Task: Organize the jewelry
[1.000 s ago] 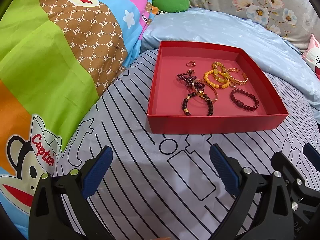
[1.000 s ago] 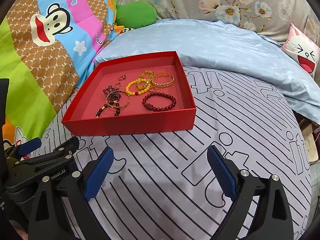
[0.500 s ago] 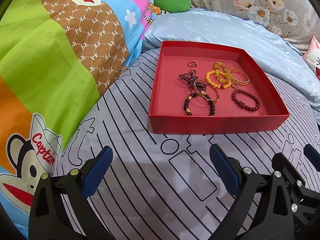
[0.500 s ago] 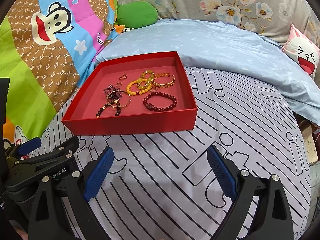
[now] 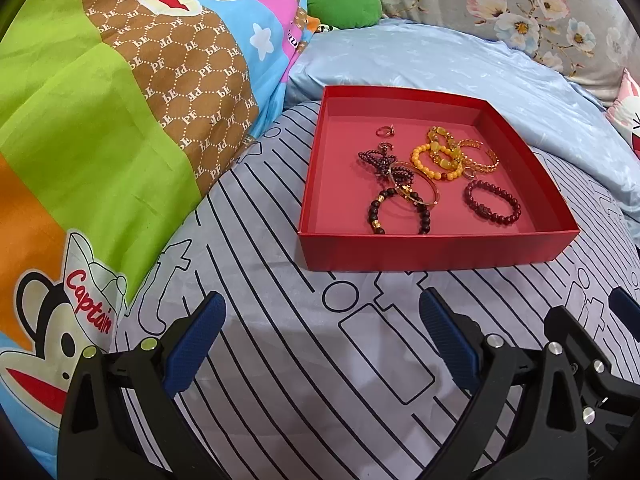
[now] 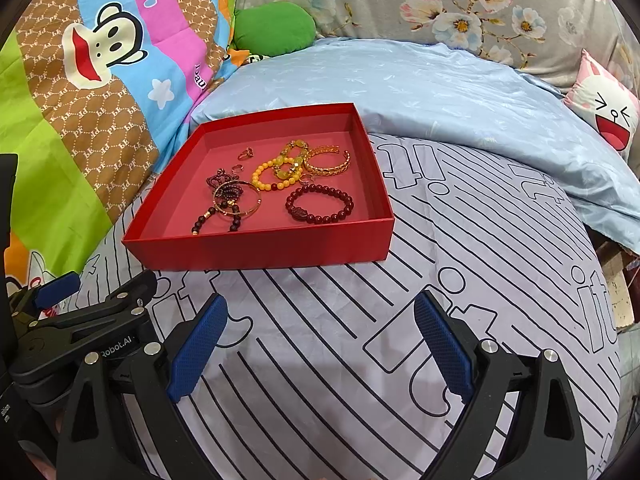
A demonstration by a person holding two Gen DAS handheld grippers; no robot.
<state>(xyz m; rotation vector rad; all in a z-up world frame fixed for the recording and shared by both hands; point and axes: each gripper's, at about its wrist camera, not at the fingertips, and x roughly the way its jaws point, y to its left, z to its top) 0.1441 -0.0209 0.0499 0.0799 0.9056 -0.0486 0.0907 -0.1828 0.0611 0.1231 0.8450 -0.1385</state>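
My left gripper (image 5: 320, 340) has its jaws wide apart and holds nothing; it hangs over the striped sheet (image 5: 280, 360), near the front wall of the red tray (image 5: 436, 254). My right gripper (image 6: 320, 340) is also spread wide and empty, over the same sheet, and the tray (image 6: 260, 254) is in front of it and a little to the left. The two grippers are side by side, close to each other.

The jewelry lies inside the tray. A dark red bracelet (image 6: 319, 204) lies alone toward the front right. Behind it are a yellow bracelet (image 6: 276, 176) and a gold bangle (image 6: 326, 162), touching each other. To the left, a dark bead bracelet (image 6: 218, 216) and a thin gold hoop (image 6: 236, 200) overlap in one tangle. A small ring (image 6: 246, 153) lies apart near the back. A cartoon blanket (image 5: 100, 120) lies left of the tray.
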